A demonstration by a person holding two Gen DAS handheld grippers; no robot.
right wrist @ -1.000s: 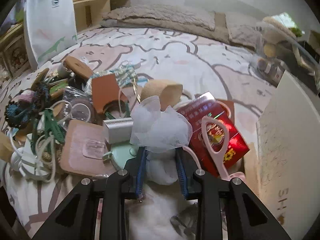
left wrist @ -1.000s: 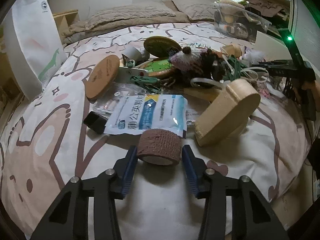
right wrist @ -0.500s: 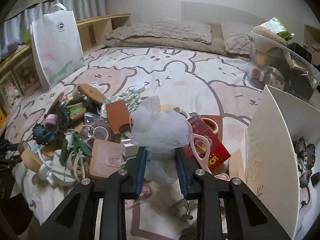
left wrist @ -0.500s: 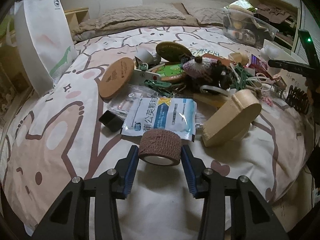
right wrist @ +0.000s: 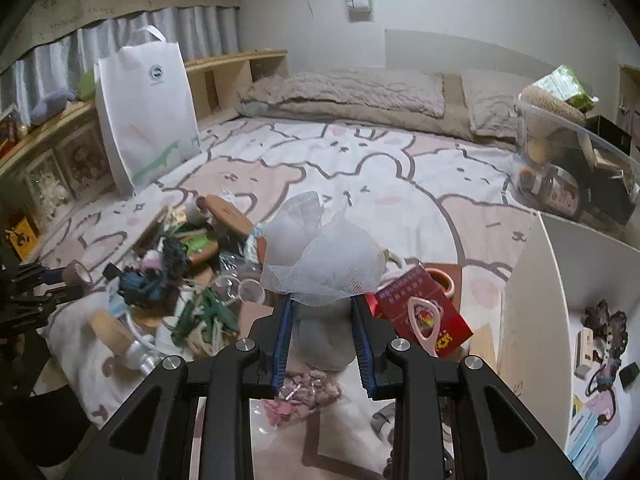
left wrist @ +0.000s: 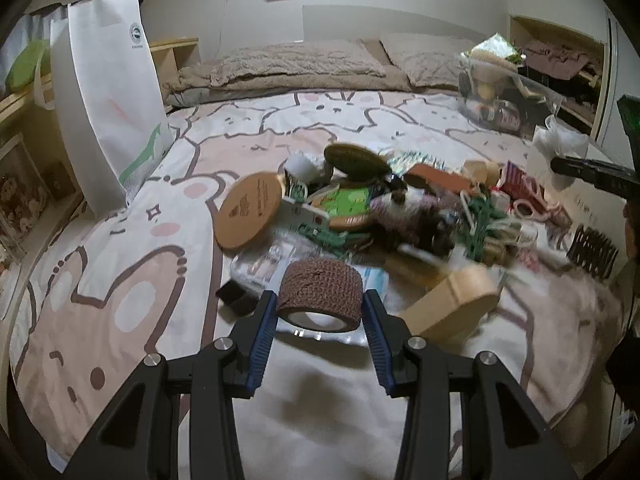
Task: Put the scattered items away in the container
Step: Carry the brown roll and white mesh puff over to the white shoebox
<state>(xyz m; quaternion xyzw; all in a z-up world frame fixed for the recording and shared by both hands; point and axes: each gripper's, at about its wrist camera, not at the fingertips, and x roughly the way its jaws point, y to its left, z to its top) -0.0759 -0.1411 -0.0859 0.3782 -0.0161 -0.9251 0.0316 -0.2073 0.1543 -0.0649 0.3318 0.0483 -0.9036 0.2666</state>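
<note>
My left gripper [left wrist: 320,312] is shut on a brown bandage roll [left wrist: 320,294] and holds it above the bed, in front of the pile of scattered items [left wrist: 392,216]. My right gripper [right wrist: 322,316] is shut on a white mesh puff [right wrist: 320,256], raised above the pile's right end. The white open container [right wrist: 524,320] stands to the right of the right gripper, with several small items inside it [right wrist: 600,344]. In the right wrist view the left gripper [right wrist: 48,280] shows at the far left with the roll.
A white tote bag [left wrist: 112,108] stands at the bed's left edge. A clear plastic bin [right wrist: 576,172] sits at the back right. Pillows [right wrist: 352,92] lie at the head. A red packet [right wrist: 424,308] and a wooden box [left wrist: 456,300] lie in the pile.
Both grippers have risen with their loads: the bandage roll is lifted off the bed, and the mesh puff is higher, with the container now more in view.
</note>
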